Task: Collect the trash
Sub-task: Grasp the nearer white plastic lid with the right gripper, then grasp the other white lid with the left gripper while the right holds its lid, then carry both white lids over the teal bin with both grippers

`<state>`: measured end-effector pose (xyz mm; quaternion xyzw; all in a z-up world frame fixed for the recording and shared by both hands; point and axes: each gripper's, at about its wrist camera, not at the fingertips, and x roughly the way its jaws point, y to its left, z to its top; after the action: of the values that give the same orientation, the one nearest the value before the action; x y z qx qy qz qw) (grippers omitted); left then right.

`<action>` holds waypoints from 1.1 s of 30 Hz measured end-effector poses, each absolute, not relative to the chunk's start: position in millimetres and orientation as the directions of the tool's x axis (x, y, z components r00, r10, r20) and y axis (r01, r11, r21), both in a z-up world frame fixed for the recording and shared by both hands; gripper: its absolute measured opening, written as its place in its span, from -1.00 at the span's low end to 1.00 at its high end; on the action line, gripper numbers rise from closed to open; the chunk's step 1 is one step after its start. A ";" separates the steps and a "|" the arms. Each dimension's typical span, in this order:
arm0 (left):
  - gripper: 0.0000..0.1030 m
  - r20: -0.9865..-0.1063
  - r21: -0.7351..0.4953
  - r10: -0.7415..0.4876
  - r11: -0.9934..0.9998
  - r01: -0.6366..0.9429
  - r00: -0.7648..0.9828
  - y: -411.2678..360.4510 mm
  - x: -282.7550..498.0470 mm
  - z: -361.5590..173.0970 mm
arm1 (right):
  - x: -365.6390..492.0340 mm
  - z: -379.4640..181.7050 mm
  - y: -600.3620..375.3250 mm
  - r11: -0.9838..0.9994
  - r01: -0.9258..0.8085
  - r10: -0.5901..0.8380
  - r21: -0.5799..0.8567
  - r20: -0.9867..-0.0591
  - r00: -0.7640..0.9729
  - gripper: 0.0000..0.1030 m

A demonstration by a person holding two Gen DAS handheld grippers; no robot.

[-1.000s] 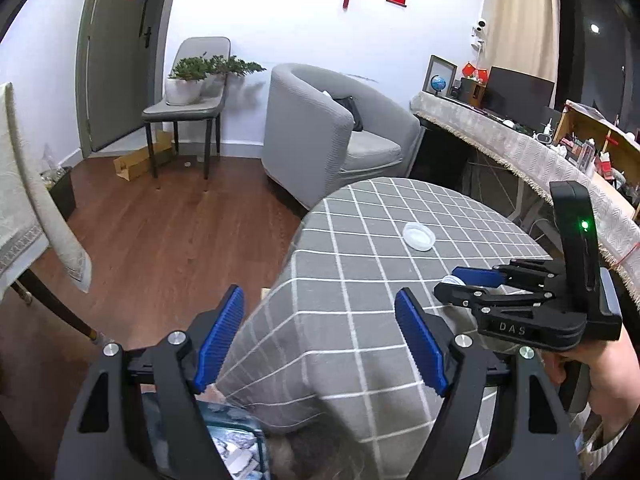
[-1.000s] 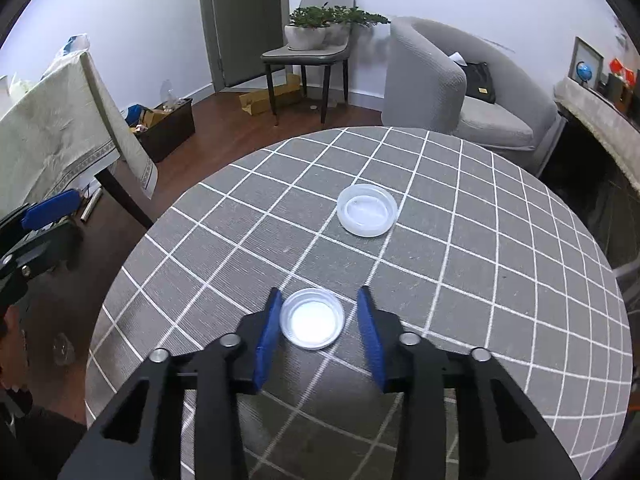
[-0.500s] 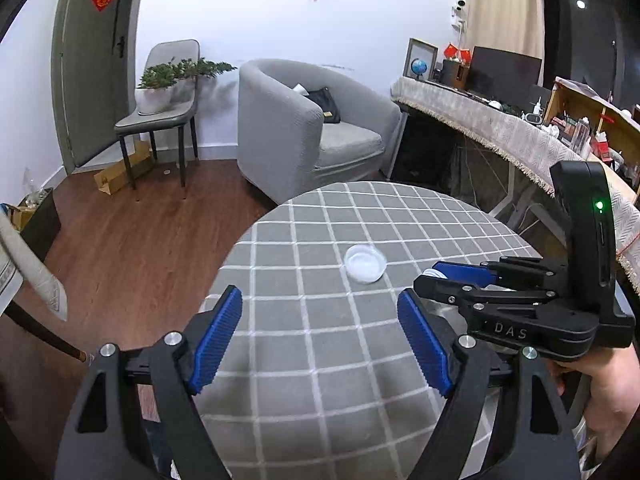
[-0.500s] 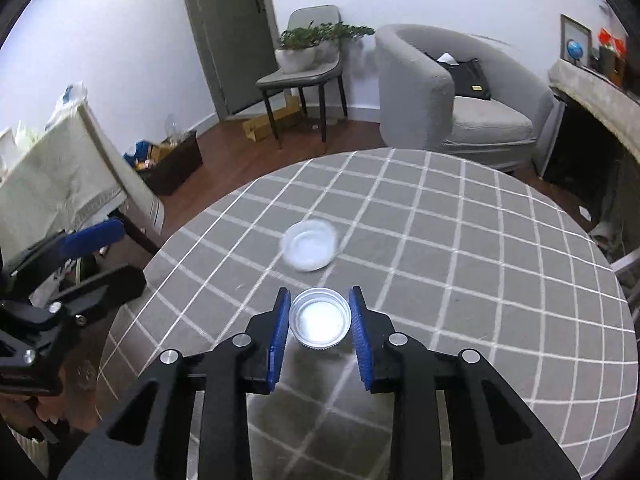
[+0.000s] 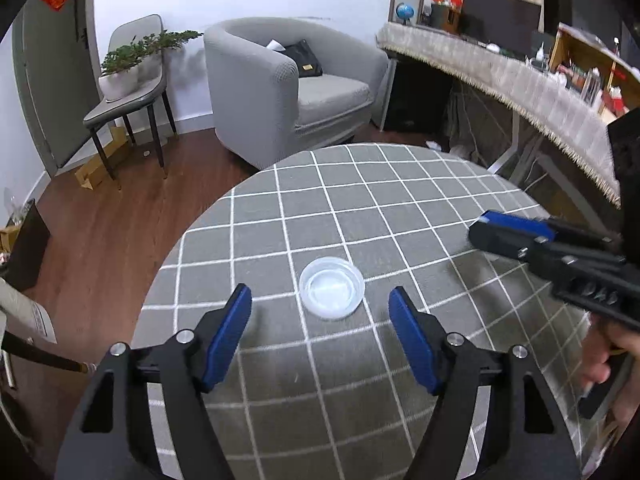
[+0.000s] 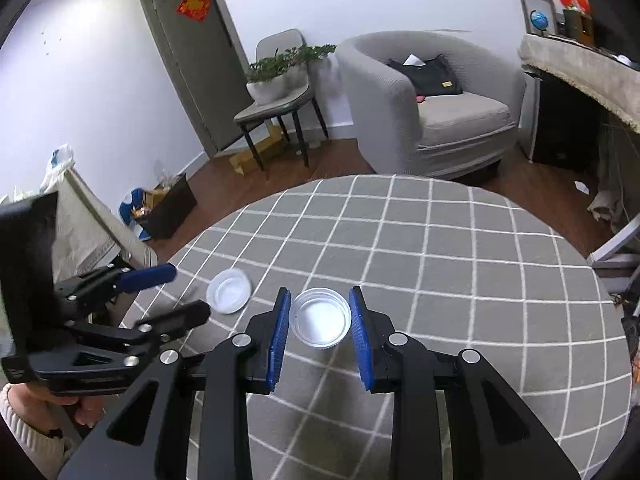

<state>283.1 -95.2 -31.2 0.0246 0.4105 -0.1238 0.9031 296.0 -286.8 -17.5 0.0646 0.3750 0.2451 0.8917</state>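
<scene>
The right gripper (image 6: 319, 324) pinches a small clear cup (image 6: 319, 317) between its blue pads (image 6: 279, 334), one pad against each side of the rim, and carries it above the table (image 6: 460, 280). The cup stands upright, its open mouth up and its pale bottom showing through. In the left wrist view the right gripper (image 5: 486, 226) enters from the right edge, pointing left across the table (image 5: 360, 200), with the hand (image 5: 612, 356) that holds it just below; the cup cannot be seen there. The left gripper (image 5: 320, 308) has its jaws spread wide and closing, with nothing pressed between them. A clear round lid (image 5: 332, 287) lies flat on the table just beyond the fingertips, in line with the gap between the pads (image 5: 226, 338) and touching neither. In the right wrist view the same lid (image 6: 229, 290) sits left of the cup, near the left gripper (image 6: 184, 294), which reaches in from the left edge, held by a hand (image 6: 36, 404) in a pale knit sleeve (image 6: 20, 436). The table is round, under a grey cloth with a white grid. Past it stand a grey armchair (image 5: 280, 84) with a black bag (image 5: 302, 58) on its seat and a chair (image 5: 128, 96) carrying a potted plant (image 5: 136, 60).
</scene>
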 end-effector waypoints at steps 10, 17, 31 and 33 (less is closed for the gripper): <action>0.22 -0.793 -0.027 -0.170 0.969 0.245 0.585 -108.4 304.5 -49.2 | 288.4 8.4 -313.4 0.818 -0.432 0.575 0.380 -0.505 0.644 -0.42; 0.01 -0.781 -0.002 -0.154 0.970 0.244 0.605 -114.1 297.0 -50.7 | 277.7 17.9 -321.9 0.780 -0.448 0.620 0.437 -0.443 0.647 -0.42; -0.19 -0.739 -0.111 -0.232 0.968 0.225 0.632 -93.2 231.7 -36.7 | 205.8 42.6 -292.0 0.731 -0.531 0.678 0.429 -0.366 0.637 -0.42; -0.19 -0.732 -0.122 -0.233 0.969 0.214 0.640 -86.8 215.7 -34.3 | 196.2 44.8 -288.7 0.733 -0.534 0.676 0.421 -0.368 0.638 -0.42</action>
<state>215.7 -86.8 -34.3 -0.0119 0.4058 -0.1235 0.9055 196.2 -288.7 44.8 0.1378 0.2579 0.3384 0.8944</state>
